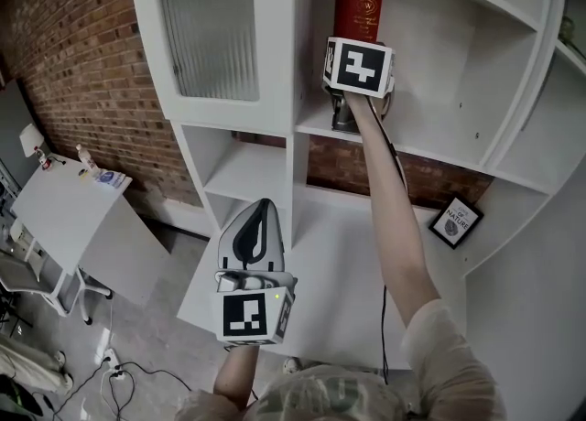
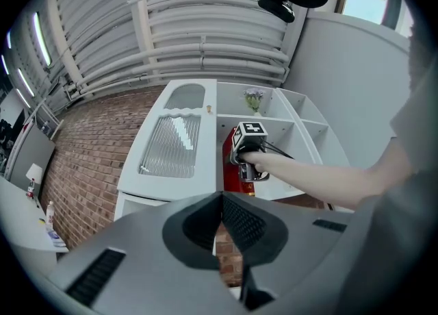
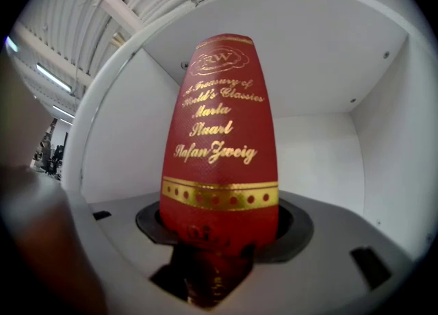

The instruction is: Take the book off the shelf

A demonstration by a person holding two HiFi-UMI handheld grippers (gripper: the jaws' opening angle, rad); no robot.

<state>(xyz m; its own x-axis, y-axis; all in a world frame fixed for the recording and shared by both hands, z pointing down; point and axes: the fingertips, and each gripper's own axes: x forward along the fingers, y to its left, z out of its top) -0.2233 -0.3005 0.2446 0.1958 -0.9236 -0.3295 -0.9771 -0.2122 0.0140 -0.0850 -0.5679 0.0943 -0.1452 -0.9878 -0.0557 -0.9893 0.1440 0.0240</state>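
A red book point(image 1: 357, 5) with gold lettering stands upright in an upper compartment of the white shelf unit point(image 1: 293, 90). My right gripper point(image 1: 357, 44) is raised to it, and its marker cube hides the book's lower part in the head view. In the right gripper view the book point(image 3: 219, 135) fills the gap between the black pads point(image 3: 291, 228), its sides against both; the right gripper point(image 3: 219, 238) is shut on it. My left gripper point(image 1: 259, 220) hangs low in front of the lower shelves, jaws together and holding nothing. The left gripper view shows its jaws point(image 2: 222, 221) pointing up at the book point(image 2: 230, 170).
A ribbed-glass cabinet door point(image 1: 209, 35) is left of the book's compartment. A small framed picture point(image 1: 456, 221) leans on a lower right shelf. A grey table point(image 1: 64, 218) with small items stands at the left by the brick wall. Cables point(image 1: 119, 378) lie on the floor.
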